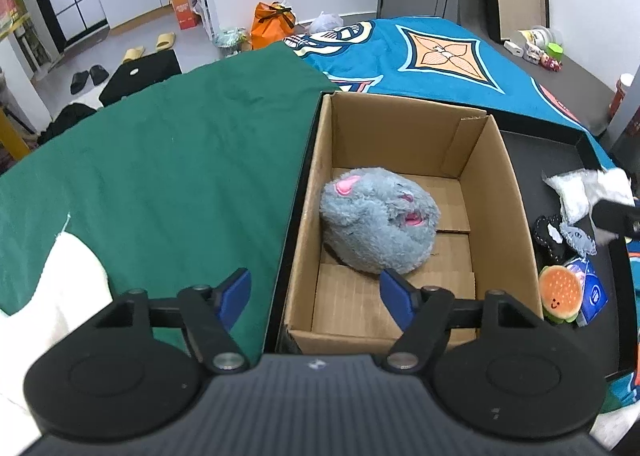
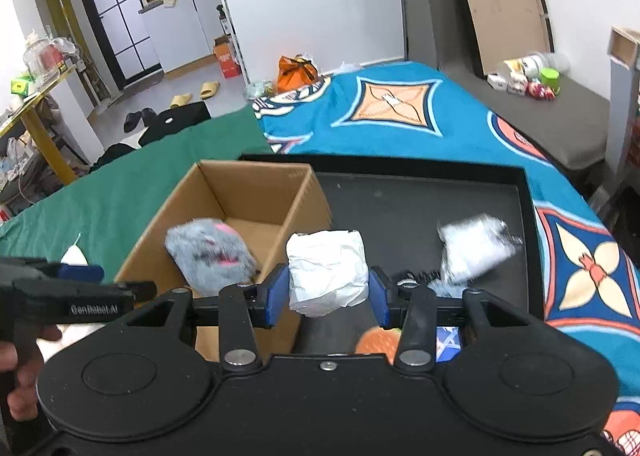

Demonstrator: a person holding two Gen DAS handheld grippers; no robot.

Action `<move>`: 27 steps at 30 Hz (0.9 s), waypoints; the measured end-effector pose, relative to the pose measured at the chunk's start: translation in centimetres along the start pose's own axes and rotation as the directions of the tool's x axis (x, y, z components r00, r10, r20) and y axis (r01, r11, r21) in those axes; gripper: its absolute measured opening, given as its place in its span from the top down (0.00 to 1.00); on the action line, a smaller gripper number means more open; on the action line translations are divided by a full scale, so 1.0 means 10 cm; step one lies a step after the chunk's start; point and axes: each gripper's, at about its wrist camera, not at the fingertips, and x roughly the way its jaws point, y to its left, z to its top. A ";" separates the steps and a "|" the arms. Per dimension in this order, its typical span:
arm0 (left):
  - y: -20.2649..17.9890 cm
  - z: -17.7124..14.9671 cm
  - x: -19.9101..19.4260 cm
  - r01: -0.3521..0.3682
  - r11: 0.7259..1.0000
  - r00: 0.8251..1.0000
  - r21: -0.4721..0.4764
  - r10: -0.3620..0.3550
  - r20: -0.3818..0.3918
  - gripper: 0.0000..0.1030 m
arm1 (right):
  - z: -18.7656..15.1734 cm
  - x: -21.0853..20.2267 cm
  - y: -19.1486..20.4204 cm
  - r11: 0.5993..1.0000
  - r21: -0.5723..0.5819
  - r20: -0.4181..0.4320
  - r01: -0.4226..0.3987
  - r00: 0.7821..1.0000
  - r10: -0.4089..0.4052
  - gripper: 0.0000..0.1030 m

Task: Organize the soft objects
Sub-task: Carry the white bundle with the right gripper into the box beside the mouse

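From the left wrist we look straight down into the cardboard box, where the grey plush toy lies on the floor of the box against its left wall. This view also shows what the other half hides: a burger toy, a blue packet and a dark felt piece lying together in the black tray to the right of the box. The left claw is spread wide and holds nothing, one finger over the green cloth, the other over the box.

From the right wrist we see the white bundle that the left view catches only as a blur at its right edge. The right claw pinches this bundle between its blue pads, just beside the right wall of the box and above the tray. A clear bag lies in the tray beyond; it is smeared, perhaps crumpled plastic. The left claw shows at the left edge.
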 end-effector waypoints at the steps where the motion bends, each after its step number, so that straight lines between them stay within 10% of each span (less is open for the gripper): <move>1: 0.02 0.00 0.01 0.004 1.000 1.000 -0.008 -0.004 -0.001 0.34 | 0.03 0.01 0.03 1.000 -0.002 0.007 0.001 1.000 -0.001 0.59; 27: 0.34 -0.03 0.21 0.115 0.985 0.993 -0.126 -0.118 -0.017 0.90 | 0.43 0.38 0.82 0.991 -0.134 0.036 -0.030 0.999 0.035 0.58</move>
